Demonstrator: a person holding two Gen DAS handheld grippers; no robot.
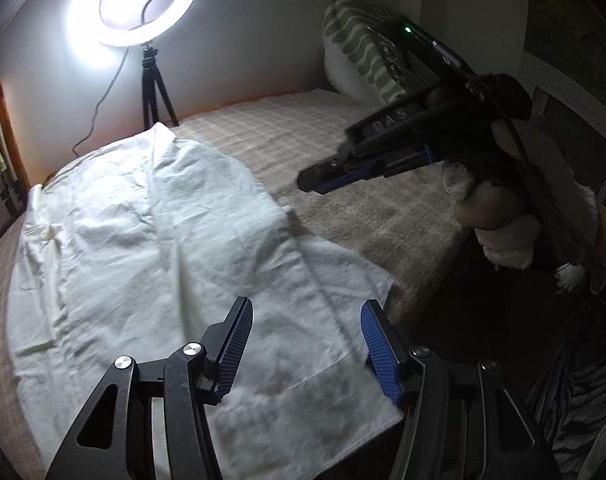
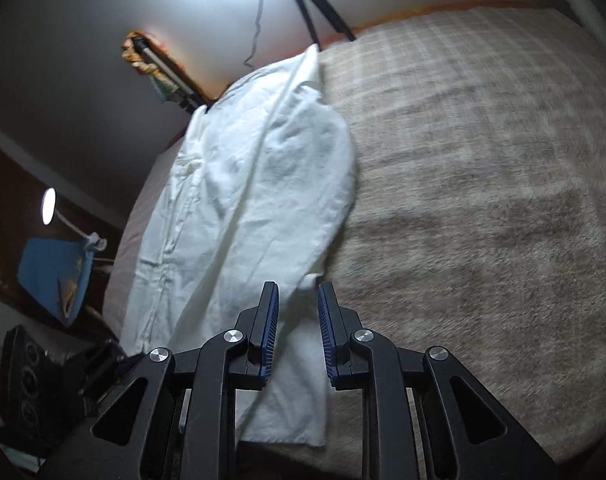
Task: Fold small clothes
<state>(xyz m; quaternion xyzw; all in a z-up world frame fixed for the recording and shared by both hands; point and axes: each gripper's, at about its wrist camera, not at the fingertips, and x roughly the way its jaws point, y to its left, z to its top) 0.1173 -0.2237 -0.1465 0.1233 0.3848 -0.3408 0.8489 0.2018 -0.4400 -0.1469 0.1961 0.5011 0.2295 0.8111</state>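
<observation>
Glaring ring light (image 1: 137, 0), dim blurred edges

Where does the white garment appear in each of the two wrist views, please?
Left wrist view: the white garment fills the left and centre, spread on the bed under the left gripper.
Right wrist view: it runs up the centre-left.
Shared landmark: the black tripod behind its far end.

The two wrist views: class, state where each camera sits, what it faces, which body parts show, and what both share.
Left wrist: behind the open left tongs, looking down at the white garment; the right tongs and a hand show.
Right wrist: behind the slightly parted right tongs, over the garment's edge; no hand shows.
Shared: garment, plaid blanket, tripod.
</observation>
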